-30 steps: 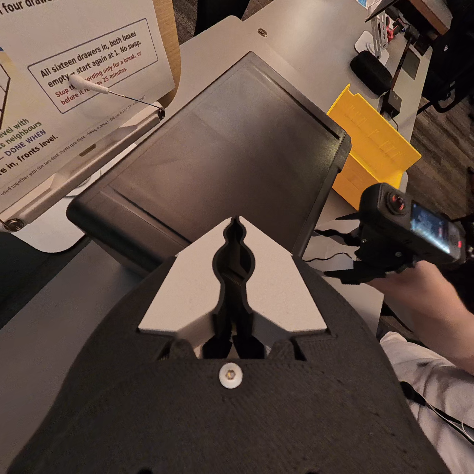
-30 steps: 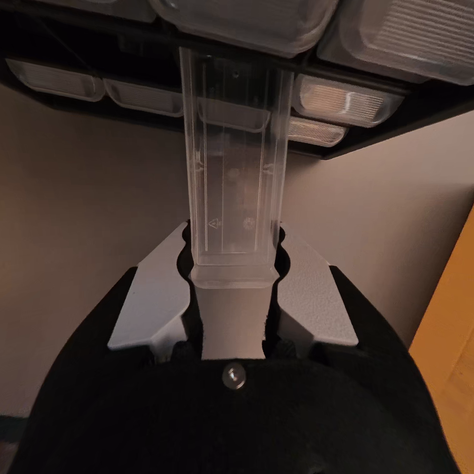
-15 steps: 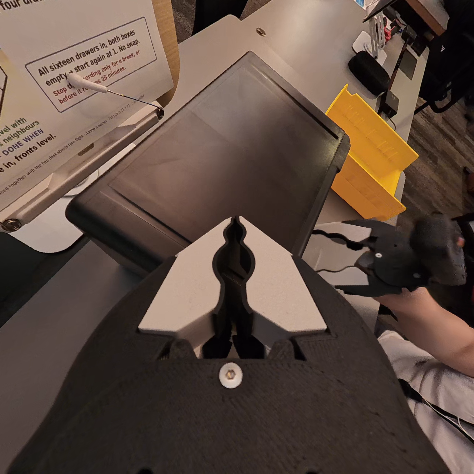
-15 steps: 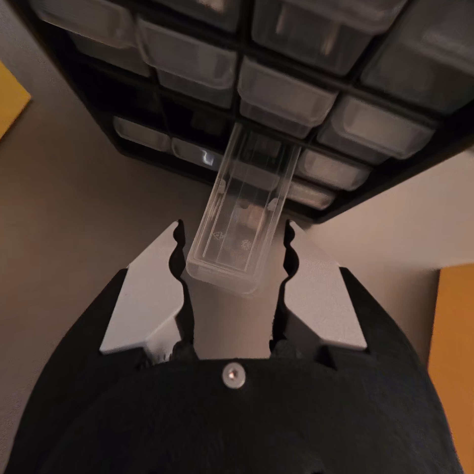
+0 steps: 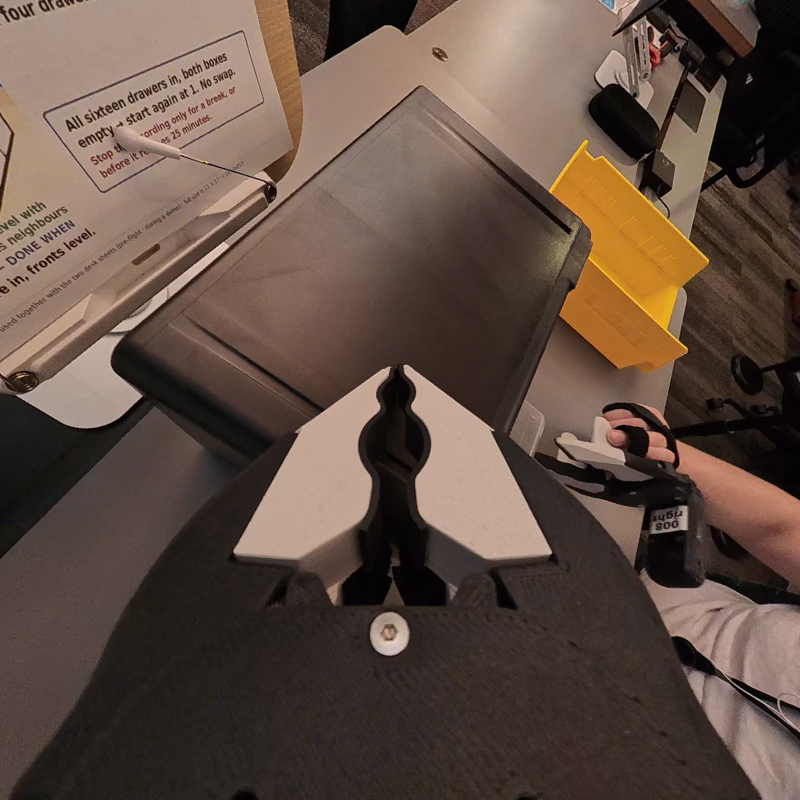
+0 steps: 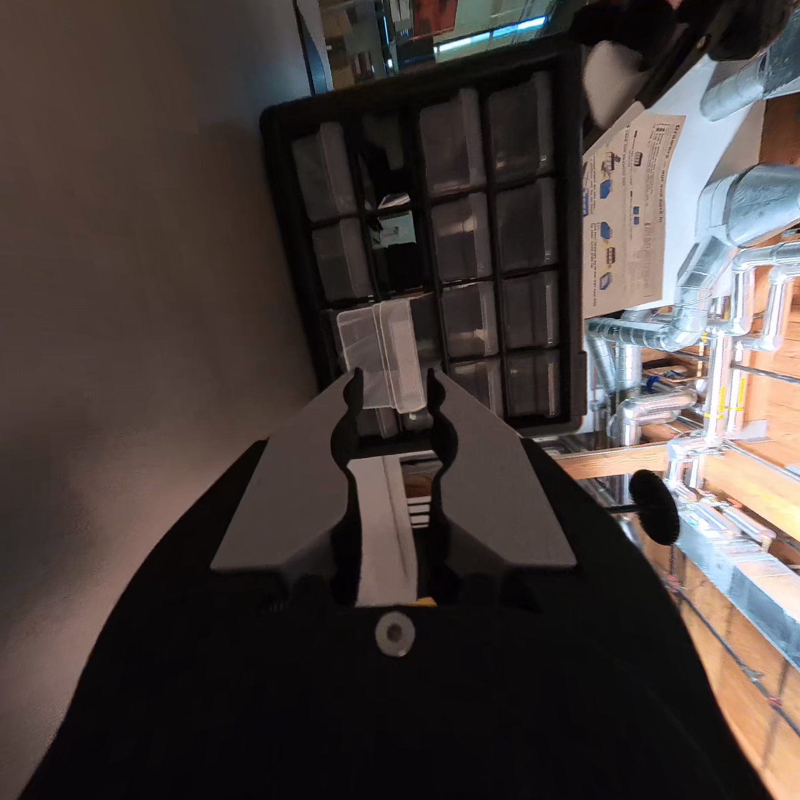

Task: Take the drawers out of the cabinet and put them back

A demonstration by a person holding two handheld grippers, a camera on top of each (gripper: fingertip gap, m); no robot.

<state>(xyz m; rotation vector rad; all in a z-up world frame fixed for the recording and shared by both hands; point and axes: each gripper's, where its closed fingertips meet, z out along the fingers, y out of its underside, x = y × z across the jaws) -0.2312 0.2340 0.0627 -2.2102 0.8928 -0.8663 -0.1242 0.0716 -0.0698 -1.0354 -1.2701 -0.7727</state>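
The black drawer cabinet (image 5: 389, 242) fills the middle of the left wrist view, seen from above. My left gripper (image 5: 397, 369) is shut and empty, with its tips over the near edge of the cabinet top. In the right wrist view, which is rolled on its side, the cabinet front (image 6: 433, 88) shows several clear drawers in place and two empty slots (image 6: 391, 208). One clear drawer (image 6: 381, 355) sticks partway out of its slot. My right gripper (image 6: 395, 377) is open just in front of that drawer's end, not holding it. The drawer also shows in the left wrist view (image 5: 527, 426), next to the right gripper (image 5: 606, 461).
A yellow bin (image 5: 627, 268) stands on the grey table (image 5: 584, 389) right of the cabinet. An instruction sheet on a stand (image 5: 130, 108) is at the left behind the cabinet. A person's forearm (image 5: 736, 472) holds the right gripper. About 25 cm separates my left fingertips from my right.
My right gripper opened, let go of the clear drawer, drew back from the cabinet and rolled onto its side. The drawer stays partway in its slot. The left gripper has not moved.
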